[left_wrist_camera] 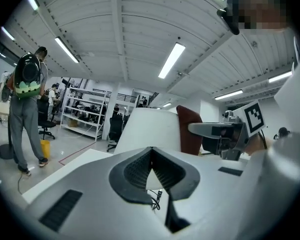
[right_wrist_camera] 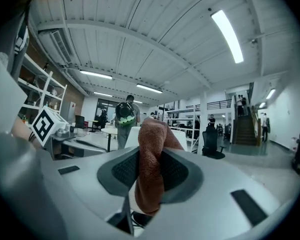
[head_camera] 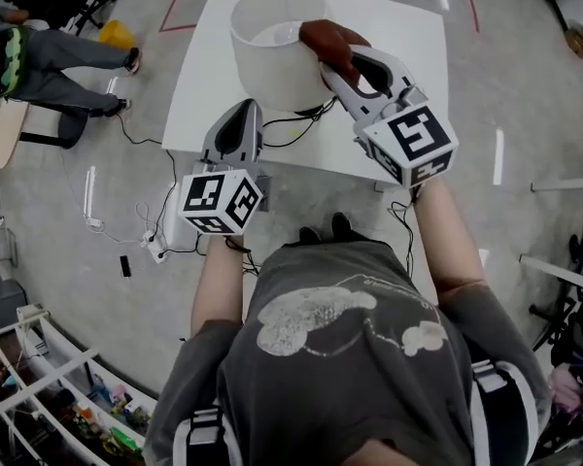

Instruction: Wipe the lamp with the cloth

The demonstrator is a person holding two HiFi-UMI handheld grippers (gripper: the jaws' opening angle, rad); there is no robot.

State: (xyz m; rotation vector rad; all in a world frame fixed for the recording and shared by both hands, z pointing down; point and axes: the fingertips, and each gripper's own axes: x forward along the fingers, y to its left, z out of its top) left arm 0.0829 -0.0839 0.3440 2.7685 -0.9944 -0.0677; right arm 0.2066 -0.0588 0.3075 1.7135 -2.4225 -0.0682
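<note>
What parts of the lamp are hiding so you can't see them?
Lamp's base: head view, under the shade; left gripper view, behind the left gripper.
Shade in right gripper view: mostly behind the cloth.
Where the cord meets the lamp: head view, under the shade.

Grey floor (head_camera: 525, 85), white table (head_camera: 408, 27).

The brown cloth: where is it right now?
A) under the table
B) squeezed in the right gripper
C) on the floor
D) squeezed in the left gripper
B: the right gripper view shows the cloth clamped between the jaws of the right gripper, up by the rim of the lampshade.
</note>
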